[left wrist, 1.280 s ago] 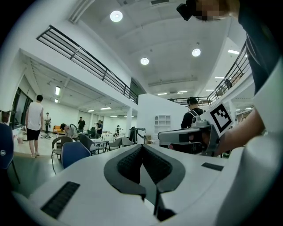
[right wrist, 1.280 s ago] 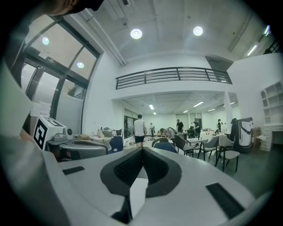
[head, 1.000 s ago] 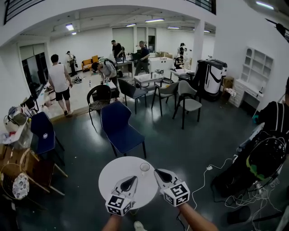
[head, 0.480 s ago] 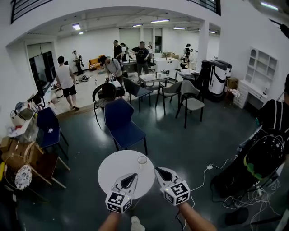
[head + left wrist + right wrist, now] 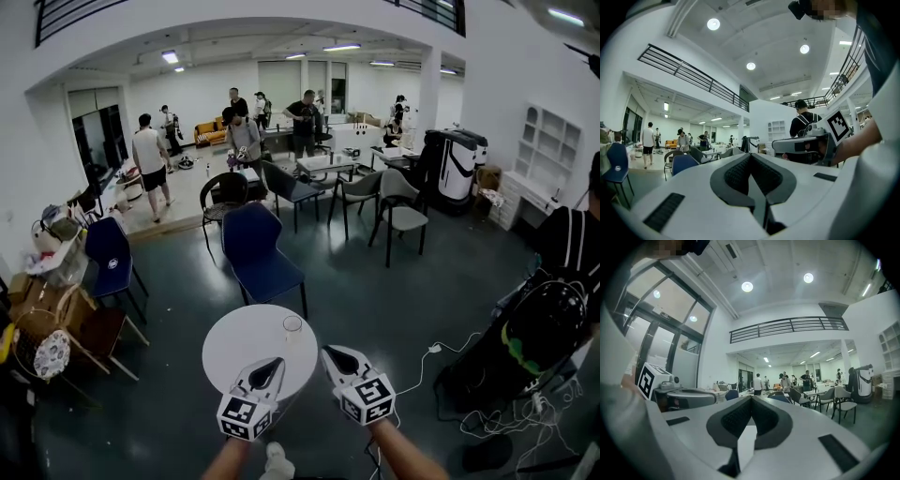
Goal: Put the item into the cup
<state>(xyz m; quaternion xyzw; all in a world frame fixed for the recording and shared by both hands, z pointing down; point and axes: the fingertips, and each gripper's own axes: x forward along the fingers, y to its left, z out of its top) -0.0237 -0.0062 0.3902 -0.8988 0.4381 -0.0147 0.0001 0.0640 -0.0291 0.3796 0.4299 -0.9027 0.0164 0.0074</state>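
You hold the left gripper (image 5: 271, 365) and right gripper (image 5: 334, 355) level, side by side at the near edge of the table (image 5: 234, 342), probably lining up on the cup (image 5: 293, 325) by its far right rim. Both tongs are closed and empty. The item shows in no view.

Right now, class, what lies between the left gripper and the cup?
Nothing: in the head view, only bare white table top separates the shut left gripper from the clear cup.
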